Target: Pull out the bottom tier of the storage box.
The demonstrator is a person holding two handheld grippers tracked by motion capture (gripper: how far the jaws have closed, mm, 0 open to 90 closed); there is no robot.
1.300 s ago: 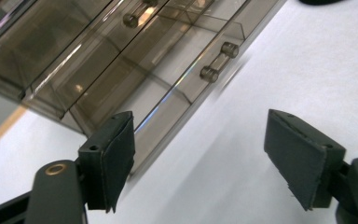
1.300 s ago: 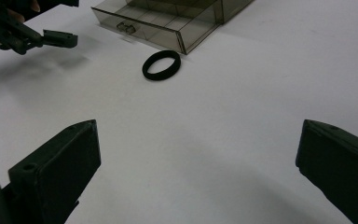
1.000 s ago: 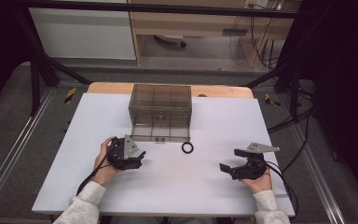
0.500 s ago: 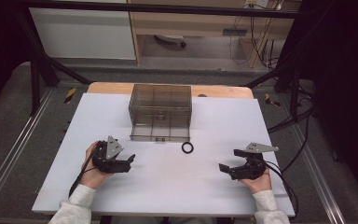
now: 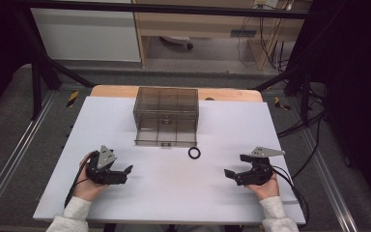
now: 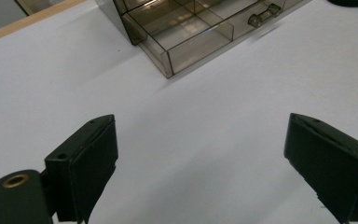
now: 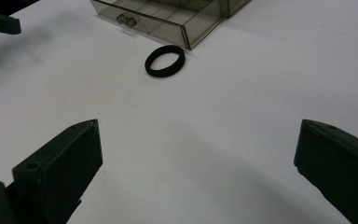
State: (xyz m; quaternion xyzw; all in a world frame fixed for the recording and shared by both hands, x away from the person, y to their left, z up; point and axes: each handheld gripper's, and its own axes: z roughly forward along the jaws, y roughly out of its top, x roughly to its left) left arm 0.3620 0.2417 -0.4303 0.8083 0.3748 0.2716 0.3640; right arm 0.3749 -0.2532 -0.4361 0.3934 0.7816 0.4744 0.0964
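Black ring [image 5: 194, 152] lies before the drawer box [image 5: 166, 116], its contents indiscernible.

A white bench [image 5: 125, 121] with a wooden far edge stands on grey floor [image 5: 9, 121]. At twelve o'clock sits a wooden shelf unit [image 5: 212, 24]; at eleven, a white cabinet [image 5: 87, 34]. Cables [image 5: 309, 121] trail at three o'clock.
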